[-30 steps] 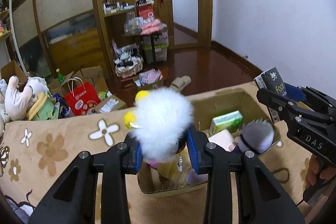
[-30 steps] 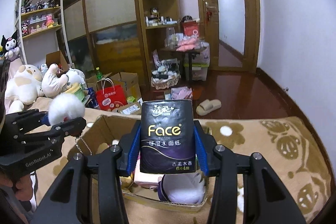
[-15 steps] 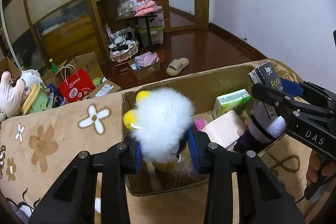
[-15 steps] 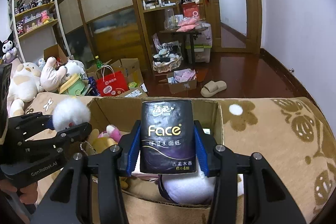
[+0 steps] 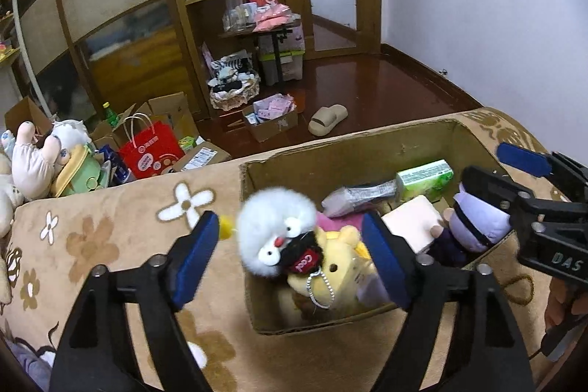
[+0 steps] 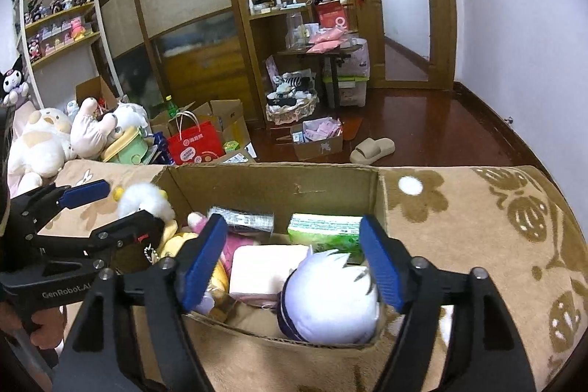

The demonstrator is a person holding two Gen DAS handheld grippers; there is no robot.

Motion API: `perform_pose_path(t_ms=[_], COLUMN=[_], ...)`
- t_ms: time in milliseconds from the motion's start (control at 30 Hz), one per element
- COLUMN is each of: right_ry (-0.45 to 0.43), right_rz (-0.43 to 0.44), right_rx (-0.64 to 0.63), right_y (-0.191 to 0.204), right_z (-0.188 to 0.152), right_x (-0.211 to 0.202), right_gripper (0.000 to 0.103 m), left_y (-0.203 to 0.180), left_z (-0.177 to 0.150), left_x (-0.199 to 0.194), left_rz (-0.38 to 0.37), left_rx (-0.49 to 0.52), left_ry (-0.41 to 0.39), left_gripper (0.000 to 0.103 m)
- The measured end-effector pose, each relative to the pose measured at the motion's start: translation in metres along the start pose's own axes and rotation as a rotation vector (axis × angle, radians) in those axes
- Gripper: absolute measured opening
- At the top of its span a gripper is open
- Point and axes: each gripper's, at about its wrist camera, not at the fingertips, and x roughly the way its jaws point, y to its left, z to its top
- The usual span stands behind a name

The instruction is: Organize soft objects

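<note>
Already the box (image 6: pixel 272 186) holds most of what the pictures show: a green tissue pack (image 6: pixel 323 232), a pink block (image 6: pixel 264 267), a dark pack (image 6: pixel 240 221) lying flat by the back wall, a yellow plush (image 5: pixel 330 267) and a purple-haired doll (image 6: pixel 330 296) at the near edge. The box stands on a floral cover (image 6: pixel 477 226), low in the middle of both views.

The left tool (image 5: pixel 290 259) is opening its jaws. The white fluffy toy (image 5: pixel 275 230) sits between them but the pads do not press it; it seems to rest on the yellow plush at the left side of the box, partly over the rim. The right tool (image 6: pixel 290 258) is opening too, with nothing gripped; only the box contents show between its blue pads. I judge that both drops are just finished, so this pair of things is stored.

What is left is hard to say. Several big plush toys (image 6: pixel 47 138) lie at the left edge of the frame, beside a red bag (image 6: pixel 194 146), and they may or may not belong to the task.

The bottom of the box is hidden under the toys. The doll's face is turned away in the right view. A hand (image 6: pixel 44 324) is cut off at the lower left there, and whether the fluffy toy is fully inside the box I cannot tell.
</note>
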Motion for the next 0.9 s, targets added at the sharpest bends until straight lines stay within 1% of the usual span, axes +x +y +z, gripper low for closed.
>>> perform_pose_path(t_ms=[67, 200, 333, 467, 600, 767, 900], right_ry=[-0.008, -0.024, -0.063, -0.084, -0.107, -0.133, -0.154], right_rz=[-0.004, -0.012, -0.024, -0.032, -0.059, -0.07, -0.085], right_rx=[0.01, 0.025, 0.039, 0.039, 0.016, -0.002, -0.018], right_y=[-0.003, -0.006, -0.01, -0.009, -0.003, 0.003, 0.008], right_z=[0.0, 0.002, 0.003, 0.003, 0.001, 0.0, -0.003], right_x=[-0.005, -0.017, -0.035, -0.05, -0.069, -0.093, -0.111], right_gripper=[0.087, 0.09, 0.103, 0.103, 0.103, 0.103, 0.103], left_y=[0.002, 0.003, 0.004, 0.009, 0.014, 0.022, 0.024], left_z=[0.001, -0.002, -0.003, -0.007, -0.009, -0.013, -0.018], left_x=[-0.003, -0.014, -0.031, -0.049, -0.068, -0.094, -0.112], left_rz=[0.004, 0.027, 0.044, 0.051, 0.059, 0.054, 0.07], left_rx=[-0.003, 0.001, 0.0, -0.034, -0.055, -0.105, -0.103], left_ry=[-0.007, -0.032, -0.065, -0.086, -0.105, -0.133, -0.161], left_gripper=[0.083, 0.091, 0.095, 0.096, 0.096, 0.096, 0.097])
